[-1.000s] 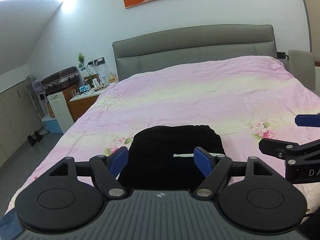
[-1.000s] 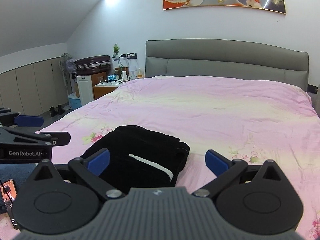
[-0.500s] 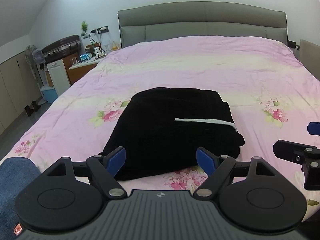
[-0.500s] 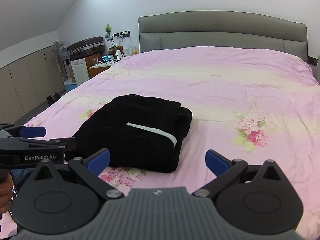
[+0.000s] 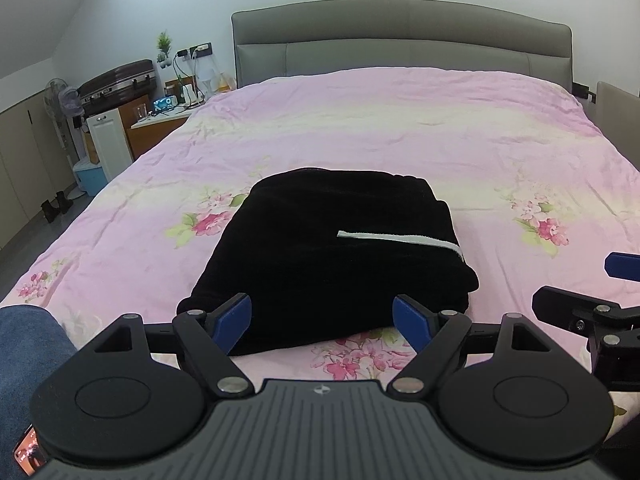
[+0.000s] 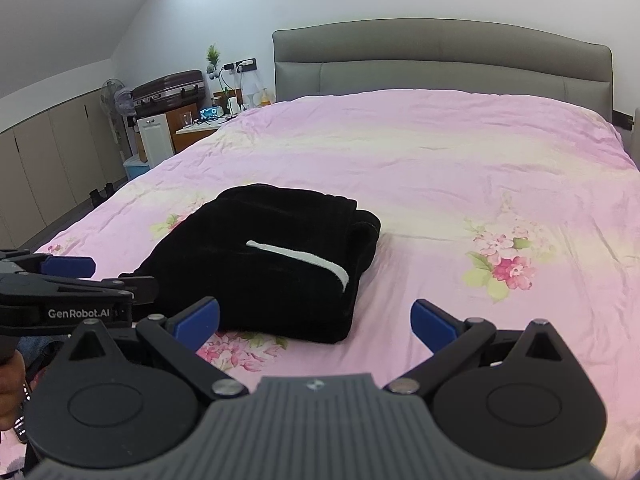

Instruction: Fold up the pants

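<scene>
On the near part of the bed, the black pants lie folded into a thick, compact bundle on the pink flowered cover, with a white stripe running across the top toward the bundle's right edge. From the left wrist view the left gripper hovers just in front of the bundle's near edge, its jaws spread wide with the blue pads apart and nothing between them; the pants show through the gap but whether the pads touch the cloth cannot be told. From the right wrist view the right gripper sits to the right of the bundle's near right corner, its jaws also spread wide and empty, over a pink flower print on the cover. The left gripper appears at the left edge of that view, lettered "GenRobot.AI", and part of a hand shows beneath it. A patch of blue denim shows at the near left in the left wrist view. At the far end stands a grey padded headboard. To the far left are a nightstand with small items, a suitcase on a cabinet, and a fan.
</scene>
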`<state>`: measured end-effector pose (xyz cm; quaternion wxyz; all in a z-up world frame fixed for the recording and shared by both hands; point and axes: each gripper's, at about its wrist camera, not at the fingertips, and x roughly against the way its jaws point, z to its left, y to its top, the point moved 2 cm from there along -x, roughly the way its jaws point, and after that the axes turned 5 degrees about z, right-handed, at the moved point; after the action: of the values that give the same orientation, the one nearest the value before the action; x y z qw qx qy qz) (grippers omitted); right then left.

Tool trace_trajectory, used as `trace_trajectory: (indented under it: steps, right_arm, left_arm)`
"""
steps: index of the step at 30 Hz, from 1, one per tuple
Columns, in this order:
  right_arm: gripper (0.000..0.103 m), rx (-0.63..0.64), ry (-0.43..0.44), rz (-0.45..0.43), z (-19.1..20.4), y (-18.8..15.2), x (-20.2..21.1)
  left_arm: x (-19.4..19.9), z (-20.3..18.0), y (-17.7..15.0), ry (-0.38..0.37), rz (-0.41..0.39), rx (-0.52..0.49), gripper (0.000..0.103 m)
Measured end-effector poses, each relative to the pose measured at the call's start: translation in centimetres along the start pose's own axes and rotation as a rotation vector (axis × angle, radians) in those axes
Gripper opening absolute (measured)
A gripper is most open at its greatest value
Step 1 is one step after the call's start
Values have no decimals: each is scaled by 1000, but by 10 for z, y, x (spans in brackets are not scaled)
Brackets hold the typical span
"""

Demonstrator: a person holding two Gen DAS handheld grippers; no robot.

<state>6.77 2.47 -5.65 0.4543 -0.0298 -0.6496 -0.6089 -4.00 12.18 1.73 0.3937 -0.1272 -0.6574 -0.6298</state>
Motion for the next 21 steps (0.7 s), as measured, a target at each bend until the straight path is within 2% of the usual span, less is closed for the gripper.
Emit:
trace_trajectory:
  steps: [21]
  right_arm:
    - [98, 4, 12, -23, 0, -2, 6]
  left_arm:
    - [7, -3, 3, 9, -10, -13, 94]
